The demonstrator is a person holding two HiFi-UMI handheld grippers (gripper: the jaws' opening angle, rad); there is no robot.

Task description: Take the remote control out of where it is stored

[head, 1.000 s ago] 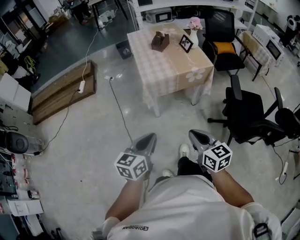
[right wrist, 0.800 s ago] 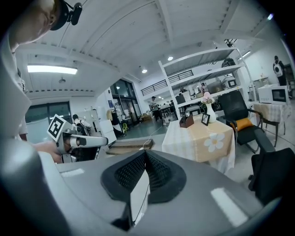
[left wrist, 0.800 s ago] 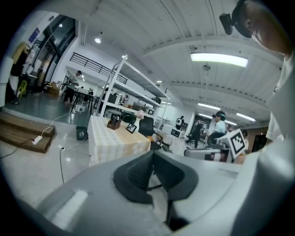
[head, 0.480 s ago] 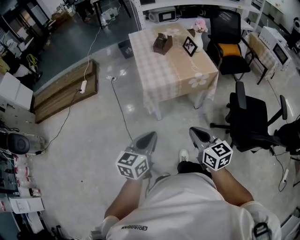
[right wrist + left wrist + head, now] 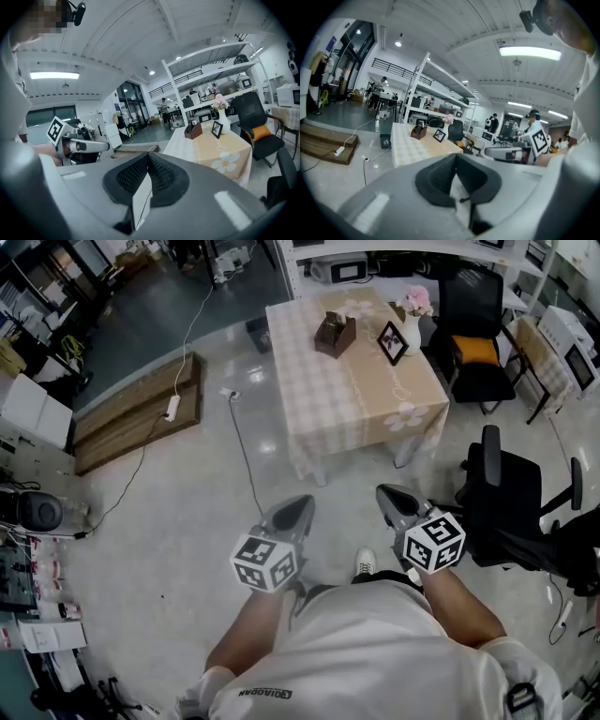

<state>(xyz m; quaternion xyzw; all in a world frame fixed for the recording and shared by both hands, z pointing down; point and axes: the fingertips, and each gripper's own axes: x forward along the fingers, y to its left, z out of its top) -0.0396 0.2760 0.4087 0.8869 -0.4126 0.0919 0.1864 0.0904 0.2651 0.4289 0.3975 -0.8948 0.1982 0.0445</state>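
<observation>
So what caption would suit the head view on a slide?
Shut and empty, the left gripper and right gripper point toward a checked table bearing a brown box, frame and vase.

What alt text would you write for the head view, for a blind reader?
From above, a person holds a left gripper and a right gripper, jaws shut and empty, over a pale floor. Ahead stands a table bearing a brown box, a picture frame and a flower vase; black office chairs stand at right.

Open-plan lab workshop: metal shelving (image 5: 213, 70), office chairs (image 5: 511, 502)
</observation>
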